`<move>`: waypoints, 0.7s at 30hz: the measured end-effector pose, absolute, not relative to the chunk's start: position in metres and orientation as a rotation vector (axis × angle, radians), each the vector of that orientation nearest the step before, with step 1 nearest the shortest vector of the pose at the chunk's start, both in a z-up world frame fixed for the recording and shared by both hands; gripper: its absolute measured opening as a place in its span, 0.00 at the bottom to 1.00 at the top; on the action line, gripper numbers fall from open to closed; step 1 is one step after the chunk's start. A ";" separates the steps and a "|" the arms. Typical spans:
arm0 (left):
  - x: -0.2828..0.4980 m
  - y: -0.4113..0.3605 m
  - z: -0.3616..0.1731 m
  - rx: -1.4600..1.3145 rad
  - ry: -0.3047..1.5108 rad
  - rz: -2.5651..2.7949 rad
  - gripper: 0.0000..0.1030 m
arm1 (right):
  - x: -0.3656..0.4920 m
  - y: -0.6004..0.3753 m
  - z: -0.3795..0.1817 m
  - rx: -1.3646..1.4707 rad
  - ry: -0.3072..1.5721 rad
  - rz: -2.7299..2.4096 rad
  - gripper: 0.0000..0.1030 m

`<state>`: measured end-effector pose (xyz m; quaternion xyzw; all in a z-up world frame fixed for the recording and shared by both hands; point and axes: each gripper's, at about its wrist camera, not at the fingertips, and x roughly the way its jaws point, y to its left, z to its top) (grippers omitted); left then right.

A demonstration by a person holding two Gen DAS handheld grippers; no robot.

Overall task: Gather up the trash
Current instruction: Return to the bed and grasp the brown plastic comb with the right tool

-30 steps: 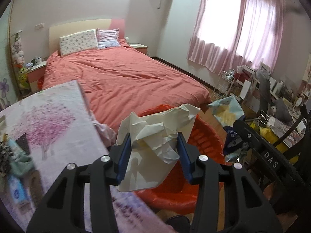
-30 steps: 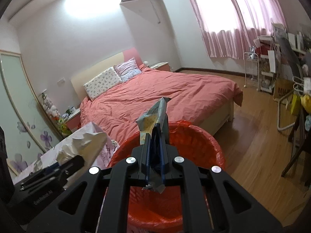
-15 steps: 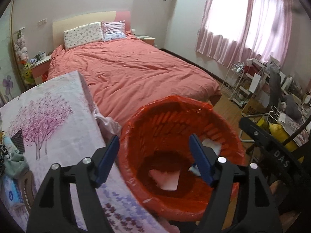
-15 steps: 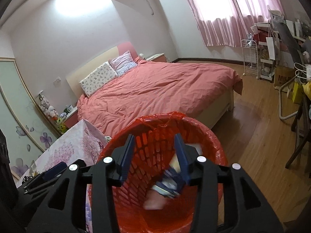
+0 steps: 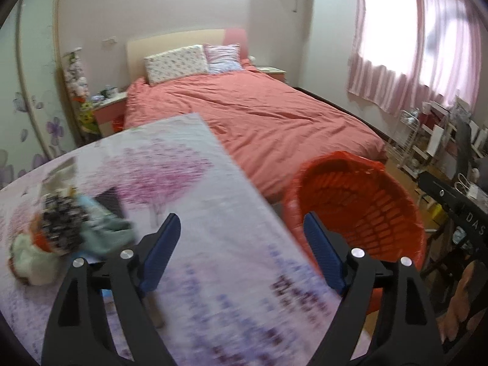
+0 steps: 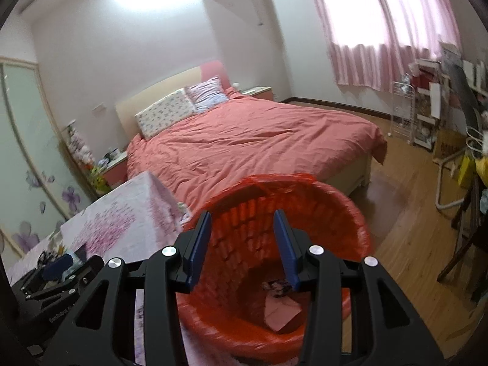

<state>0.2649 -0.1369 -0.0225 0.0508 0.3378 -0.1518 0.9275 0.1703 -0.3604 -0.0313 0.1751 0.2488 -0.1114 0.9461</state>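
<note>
Both loads are dropped: paper scraps (image 6: 282,308) lie low in the red bin (image 6: 350,213), lower centre of the right view. Right hand-held gripper (image 6: 242,244) hangs released and empty over it. Left hand-held gripper (image 5: 241,250), its jaws just opening, empty, faces the worktop (image 5: 198,201); we should approach the clutter (image 5: 65,235) at left slowly, jaws wide.

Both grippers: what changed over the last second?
Left gripper let go its crumpled paper, right gripper its wrapper; both fell into the red basket. Both jaws have just been opening, nothing between them. The left has swung from the basket over the table. Basket and table stayed put.
</note>
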 end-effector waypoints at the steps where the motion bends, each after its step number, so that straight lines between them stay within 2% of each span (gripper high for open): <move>1: 0.263 -0.128 -0.020 0.102 0.687 -0.298 0.80 | 0.170 -0.354 -0.030 0.348 0.511 -0.215 0.42; 14: 0.245 0.056 -0.023 0.025 0.679 0.064 0.83 | 0.197 -0.218 -0.052 0.224 0.676 0.083 0.42; 21: 0.235 0.128 -0.032 -0.051 0.709 0.173 0.83 | 0.206 -0.165 -0.069 0.159 0.746 0.167 0.42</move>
